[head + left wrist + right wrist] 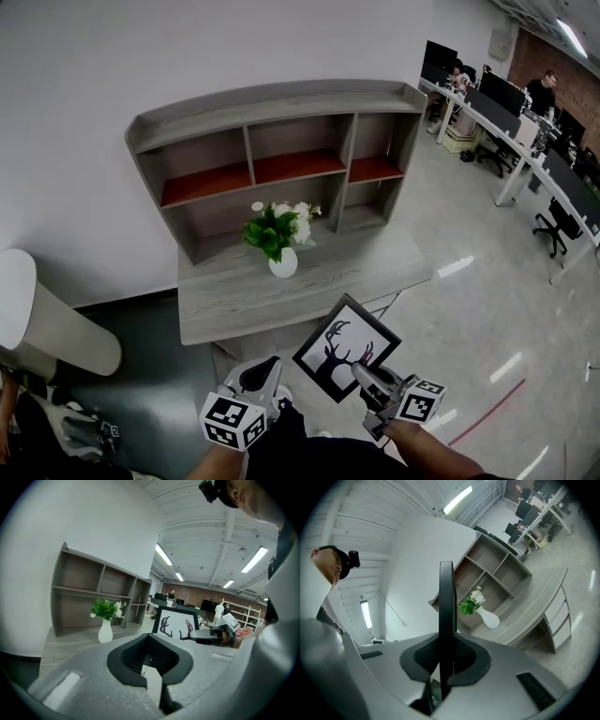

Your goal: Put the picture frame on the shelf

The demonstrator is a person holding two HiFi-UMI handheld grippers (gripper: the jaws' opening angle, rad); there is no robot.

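Observation:
The picture frame (343, 345) is black with a white print of a deer's antlers. My right gripper (362, 373) is shut on its lower right edge and holds it up in front of the grey desk (234, 309). In the right gripper view the frame (446, 606) stands edge-on between the pads of that gripper (445, 660). The grey shelf unit (281, 101) with red-brown boards stands on the desk against the wall, its compartments bare. My left gripper (264, 368) hangs left of the frame, shut and holding nothing (150, 651). Its view shows the frame (176, 623) to its right.
A white vase of green and white flowers (282, 251) stands on the desk before the shelf. A white rounded object (52, 323) is at the left. Office desks with monitors, chairs and seated people (525, 112) fill the far right, beyond shiny floor (487, 309).

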